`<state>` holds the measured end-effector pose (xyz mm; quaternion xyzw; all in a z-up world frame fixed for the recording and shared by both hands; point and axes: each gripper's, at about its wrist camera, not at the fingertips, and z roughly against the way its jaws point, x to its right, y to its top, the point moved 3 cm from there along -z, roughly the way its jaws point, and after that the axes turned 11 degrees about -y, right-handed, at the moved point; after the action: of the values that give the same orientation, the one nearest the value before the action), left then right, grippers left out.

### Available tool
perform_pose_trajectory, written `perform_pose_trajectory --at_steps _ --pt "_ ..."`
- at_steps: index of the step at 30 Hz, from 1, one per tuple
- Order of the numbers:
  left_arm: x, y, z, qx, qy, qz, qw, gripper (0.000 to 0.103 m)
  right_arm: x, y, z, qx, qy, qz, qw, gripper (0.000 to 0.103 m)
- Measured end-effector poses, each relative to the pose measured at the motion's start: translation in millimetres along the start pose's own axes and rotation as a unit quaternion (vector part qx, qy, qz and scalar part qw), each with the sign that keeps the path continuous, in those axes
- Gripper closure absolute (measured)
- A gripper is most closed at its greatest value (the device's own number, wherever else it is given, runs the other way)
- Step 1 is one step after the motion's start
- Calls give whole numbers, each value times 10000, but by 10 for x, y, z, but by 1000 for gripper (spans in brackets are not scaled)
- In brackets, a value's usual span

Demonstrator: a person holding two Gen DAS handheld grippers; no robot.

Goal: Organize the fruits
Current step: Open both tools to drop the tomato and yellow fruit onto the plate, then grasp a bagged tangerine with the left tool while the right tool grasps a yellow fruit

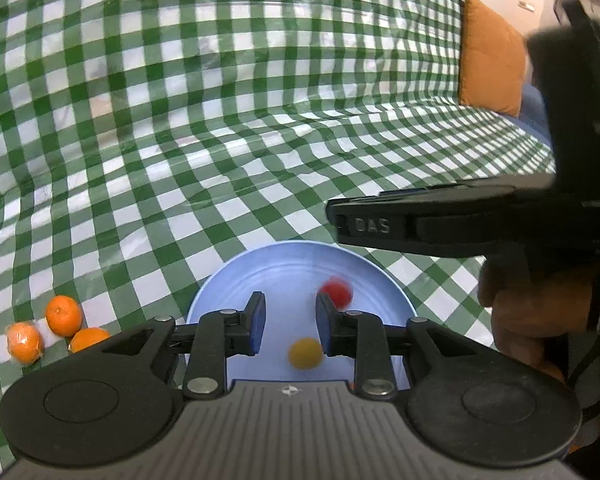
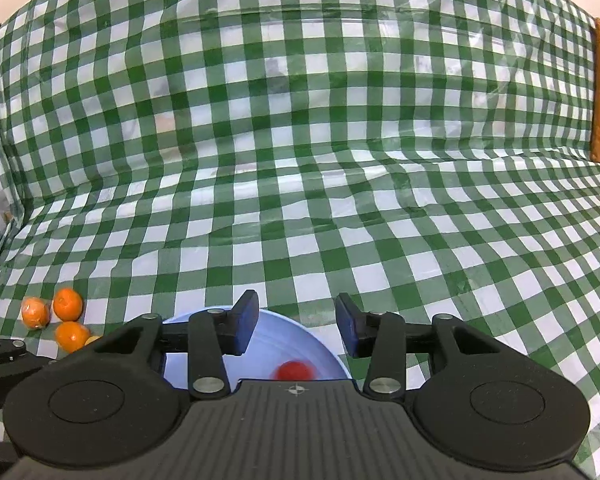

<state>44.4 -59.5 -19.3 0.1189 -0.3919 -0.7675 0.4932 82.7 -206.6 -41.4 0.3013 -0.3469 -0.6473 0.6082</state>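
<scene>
Surface: a green-and-white checked cloth (image 2: 300, 160) covers what looks like a sofa seat and back; an orange cushion (image 1: 490, 54) stands at the far right.
Plate: a pale blue plate (image 1: 260, 272) lies on the cloth, directly under both grippers.
Left gripper (image 1: 291, 320): its fingers stand apart with nothing between the pads, so it holds nothing; both blue pads hang over the plate.
Yellow fruit (image 1: 305, 353): a small round one lying in the plate, below the gap and close to the inner side of the right-hand finger (blurred, so whether it touches the pad cannot be told).
Red fruit (image 1: 336, 292): small and round, in the plate just beyond the tip of the left gripper's right-hand finger, outside the gap.
Right gripper (image 2: 297, 320): fingers wide apart and empty; the red fruit sits low between them, near the camera body and clear of both pads.
Oranges (image 1: 62, 315): three lie together on the cloth, well left of the plate; one looks wrapped in clear film.
Hand (image 1: 540, 312): a person's hand grips the right gripper's handle at the right of the left wrist view.
</scene>
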Motion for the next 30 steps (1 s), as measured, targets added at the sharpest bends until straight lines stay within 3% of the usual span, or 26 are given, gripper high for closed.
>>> perform_pose_trajectory --at_steps 13,15,17,19,24,30 --pt "-209 29 101 -23 160 340 9993 77 -98 -10 102 129 -1 -38 9999 59" --pt "-300 49 139 15 218 441 9988 79 -125 -2 113 148 33 -36 9999 62" --pt "-455 71 211 76 324 649 9973 81 -152 3 126 170 117 -68 9998 76" --pt "-694 84 308 138 531 940 9941 82 -218 11 158 213 272 -72 9994 83" --pt "-1415 1 600 230 1122 2000 9731 83 -495 29 262 336 792 58 9963 84" --pt "-2059 -236 852 174 1627 3170 9342 83 -968 -135 258 -51 1750 351 9839 83"
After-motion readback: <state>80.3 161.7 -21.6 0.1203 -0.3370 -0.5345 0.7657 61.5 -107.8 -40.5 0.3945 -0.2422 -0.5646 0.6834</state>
